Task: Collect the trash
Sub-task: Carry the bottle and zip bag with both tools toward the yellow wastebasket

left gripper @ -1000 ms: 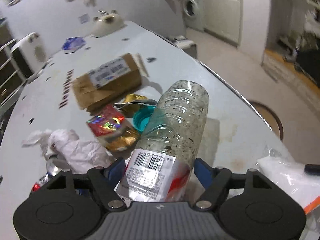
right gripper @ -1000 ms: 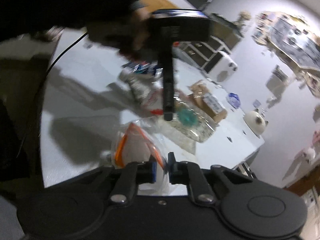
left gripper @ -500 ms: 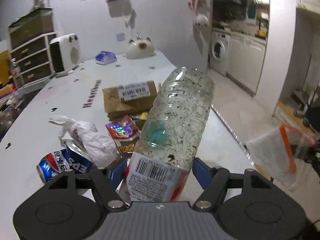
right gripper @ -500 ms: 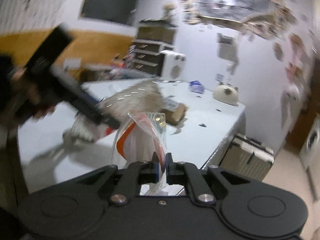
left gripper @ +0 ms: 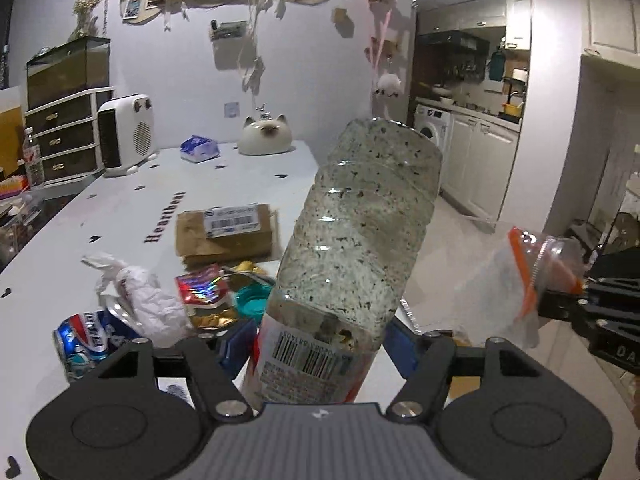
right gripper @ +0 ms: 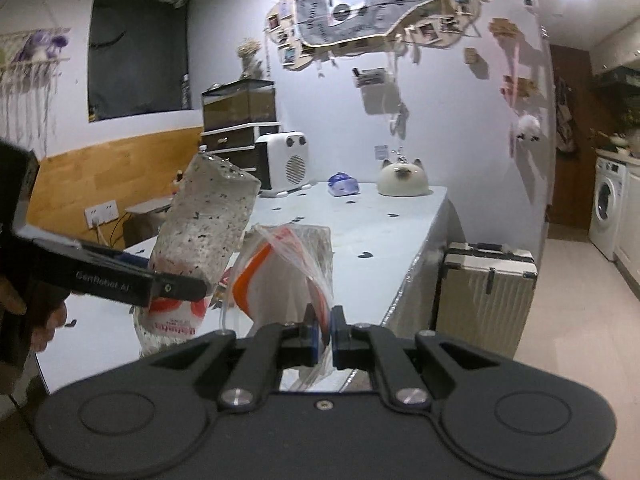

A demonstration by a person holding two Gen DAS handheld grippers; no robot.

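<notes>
So left gripper (left gripper: 318,346) is clamped on the plastic bottle (left gripper: 360,232) down at its labelled end, jaws closing further on it, pads on both sides of the label; the bottle sticks up and tilts right, lifted clear of the table (left gripper: 240,184), inside wall speckled with dark grime. Right gripper (right gripper: 324,334) has its jaws pinched almost together on the edge of the clear bag (right gripper: 288,276) with the orange strip, bag hanging open just right of the bottle, off the table's near right edge. Left on the table, near side: crushed blue can (left gripper: 86,344), crumpled tissue (left gripper: 136,296), shiny red wrapper (left gripper: 202,290), teal cap (left gripper: 252,300); just behind them the cardboard box (left gripper: 228,234). Far end: white heater (left gripper: 126,134), cat-shaped pot (left gripper: 266,138), blue packet (left gripper: 200,148)
</notes>
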